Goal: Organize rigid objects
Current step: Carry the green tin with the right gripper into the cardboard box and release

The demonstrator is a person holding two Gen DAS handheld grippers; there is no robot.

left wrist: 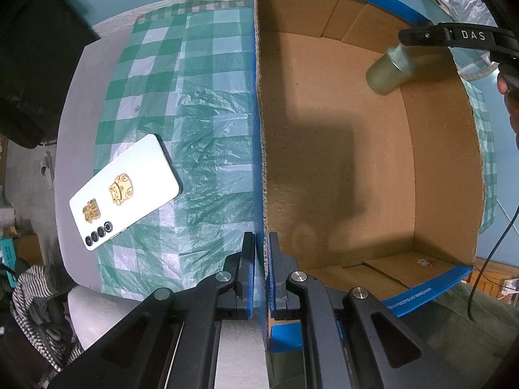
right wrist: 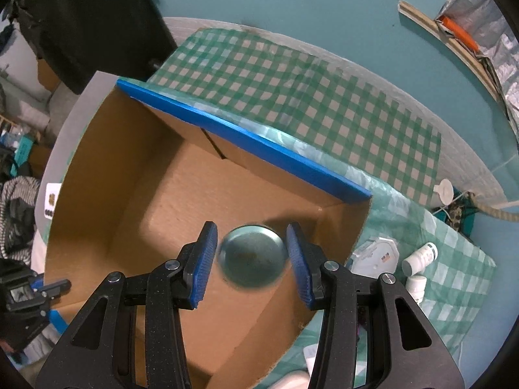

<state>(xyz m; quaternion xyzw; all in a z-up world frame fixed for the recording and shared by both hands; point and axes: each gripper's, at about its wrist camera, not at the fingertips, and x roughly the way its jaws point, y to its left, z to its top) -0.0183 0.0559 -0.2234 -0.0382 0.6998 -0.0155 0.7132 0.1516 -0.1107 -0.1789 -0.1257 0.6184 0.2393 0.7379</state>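
Cardboard box (left wrist: 340, 149), brown with blue-taped rims, stands open on the green-checked plastic tablecloth (left wrist: 201, 123); its floor is bare. Left gripper (left wrist: 262, 269) is clamped on the box's side wall near a corner. Right gripper (right wrist: 251, 253) holds a frosted glass jar with metal lid (right wrist: 251, 256) over the box interior, pads pressing its sides. White phone (left wrist: 125, 191) lies outside the clamped wall, near the table edge. White pill bottles (right wrist: 420, 257) crowd the box's other side.
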